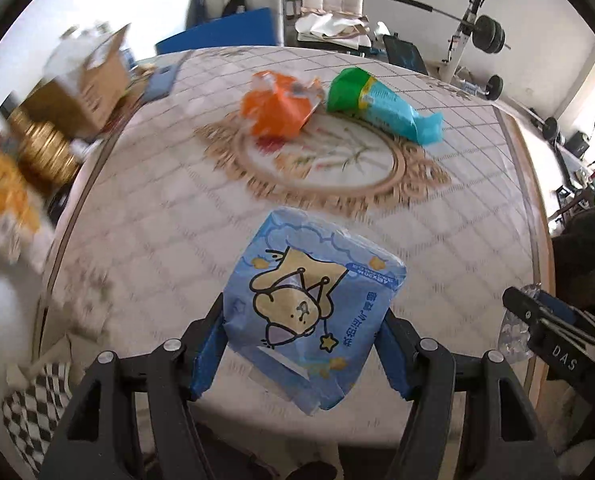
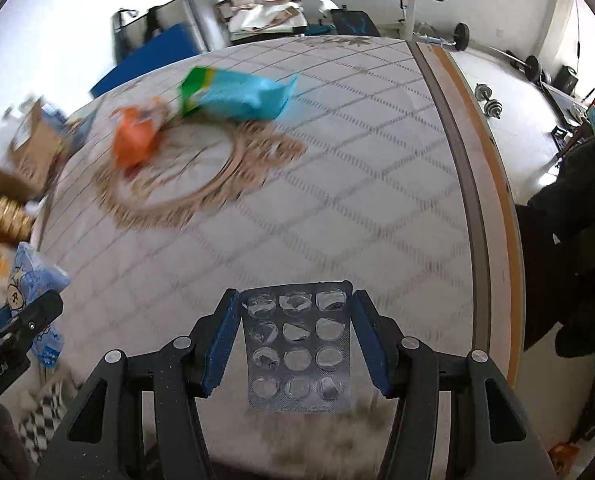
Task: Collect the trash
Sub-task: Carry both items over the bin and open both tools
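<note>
Above the quilted white table (image 1: 437,240), both grippers carry a piece of trash clear of the surface. The left gripper (image 1: 303,334) has its blue pads pressed on the sides of a blue tissue packet (image 1: 313,304) printed with a cartoon bear; the packet hangs between the fingers, its long axis running away from the wrist and tilted a little to one side, the bear upside down to the left wrist camera. The right gripper (image 2: 295,340) is clamped narrowly on an empty blister pack (image 2: 297,346), held by its long edges, so its long axis lies straight along the fingers and its far end points out over the table.

To my eye, the pick-up is done for these two and the carrying step is under way. No bin shows, so the next move calls for finding one and letting go over it.

Further back, an orange wrapper (image 1: 277,108) and a green-and-teal bag (image 1: 381,106) lie just beside each other at the far rim of the round woven mat (image 1: 413,176), not yet collected.
</note>
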A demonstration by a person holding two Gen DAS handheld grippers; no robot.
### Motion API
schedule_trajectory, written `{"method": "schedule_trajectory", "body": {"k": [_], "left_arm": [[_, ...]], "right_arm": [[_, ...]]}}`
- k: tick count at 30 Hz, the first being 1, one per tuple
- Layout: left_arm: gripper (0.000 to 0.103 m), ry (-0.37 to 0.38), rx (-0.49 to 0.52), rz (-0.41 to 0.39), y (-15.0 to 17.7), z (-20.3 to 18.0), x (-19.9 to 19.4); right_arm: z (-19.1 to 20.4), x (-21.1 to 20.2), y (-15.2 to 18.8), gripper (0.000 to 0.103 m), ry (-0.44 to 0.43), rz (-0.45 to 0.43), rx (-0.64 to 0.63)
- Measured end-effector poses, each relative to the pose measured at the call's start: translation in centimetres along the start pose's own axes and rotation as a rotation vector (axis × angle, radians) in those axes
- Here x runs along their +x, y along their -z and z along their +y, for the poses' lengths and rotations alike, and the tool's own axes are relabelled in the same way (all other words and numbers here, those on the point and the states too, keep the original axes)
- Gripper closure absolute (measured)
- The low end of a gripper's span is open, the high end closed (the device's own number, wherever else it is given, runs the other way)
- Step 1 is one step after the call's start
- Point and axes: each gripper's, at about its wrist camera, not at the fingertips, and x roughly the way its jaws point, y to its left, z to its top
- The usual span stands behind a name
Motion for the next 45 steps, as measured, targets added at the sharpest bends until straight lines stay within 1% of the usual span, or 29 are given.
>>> {"method": "schedule_trajectory", "body": {"k": [2,5,7,10,11,14,16,17,19,20,24,26,27,29,32,33,34,35,36,37,38,39,40,41,43,45], "left_arm": [[0.039,0.015,-0.017,0.003,2.9,1.2,-1.1],[0.039,0.047,-0.038,0.039,8.3,3.4,-1.9],[0.039,0.057,-0.051,0.087,12.2,5.1,-1.4],[0.039,0.053,-0.087,0.183,17.8,7.8,1.1],[0.039,0.054,-0.110,0.216,19.8,8.8,2.2],[0.039,0.058,-0.169,0.293,23.9,11.0,6.6],[0.039,0.070,-0.219,0.338,26.6,12.4,11.0],[0.039,0.077,-0.244,0.356,27.8,12.9,13.7],[0.039,0.101,-0.299,0.387,29.8,13.8,18.4],[0.039,0.130,-0.339,0.414,31.0,14.3,21.6],[0.039,0.216,-0.441,0.481,34.3,14.8,31.7],[0.039,0.254,-0.433,0.484,35.0,14.3,35.4],[0.039,0.275,-0.408,0.482,35.1,13.8,37.6],[0.038,0.290,-0.385,0.469,35.3,13.2,40.3],[0.034,0.341,-0.405,0.471,35.7,12.7,43.2],[0.025,0.348,-0.419,0.466,35.7,12.7,43.8],[0.019,0.350,-0.427,0.459,35.8,12.8,44.0],[0.006,0.348,-0.434,0.454,35.9,12.9,44.2],[0.001,0.344,-0.445,0.449,36.2,13.0,44.2],[0.001,0.335,-0.449,0.449,36.4,13.2,44.1],[0.001,0.317,-0.449,0.446,36.5,13.5,43.7],[0.001,0.288,-0.450,0.440,36.9,13.8,43.1],[0.001,0.269,-0.446,0.437,37.0,13.9,42.7],[0.001,0.238,-0.445,0.429,37.2,14.2,42.2],[0.001,0.157,-0.433,0.393,37.6,14.7,41.1],[0.001,0.038,-0.400,0.355,38.1,15.2,40.0]], "right_arm": [[0.9,-1.4,3.7,0.044,-0.019,0.015,-0.010],[2.1,-2.2,10.0,0.044,-0.051,0.061,-0.026],[2.8,-1.5,14.1,0.044,-0.066,0.120,-0.032],[4.2,0.9,20.0,0.044,-0.079,0.230,-0.048],[4.7,1.9,21.6,0.044,-0.083,0.262,-0.059],[6.2,6.8,26.4,0.044,-0.073,0.360,-0.129],[6.8,11.1,29.3,0.044,-0.077,0.422,-0.152],[7.0,13.0,30.4,0.044,-0.078,0.439,-0.161],[7.1,17.6,32.6,0.044,-0.064,0.454,-0.183],[6.8,20.2,33.6,0.044,-0.060,0.460,-0.181],[5.6,28.9,35.3,0.044,-0.048,0.462,-0.160],[4.8,33.5,35.5,0.044,-0.042,0.458,-0.138],[4.7,35.2,34.8,0.044,-0.037,0.454,-0.136],[4.3,39.1,34.0,0.044,-0.027,0.442,-0.127],[3.6,43.4,32.7,0.044,-0.043,0.450,-0.096],[3.3,44.4,32.4,0.044,-0.055,0.455,-0.082],[3.0,45.5,32.0,0.044,-0.075,0.463,-0.068],[3.0,46.4,31.7,0.044,-0.095,0.475,-0.057],[2.8,47.2,31.5,0.044,-0.123,0.489,-0.048],[2.7,47.9,31.3,0.044,-0.142,0.497,-0.049],[2.6,48.2,31.1,0.037,-0.145,0.495,-0.051],[2.7,48.3,31.0,0.017,-0.154,0.485,-0.056],[2.7,48.4,30.9,0.007,-0.157,0.479,-0.063],[2.8,48.2,30.9,0.000,-0.150,0.467,-0.077],[3.3,47.7,31.1,0.000,-0.108,0.452,-0.124],[3.8,47.0,31.7,0.000,-0.018,0.437,-0.201]]}}
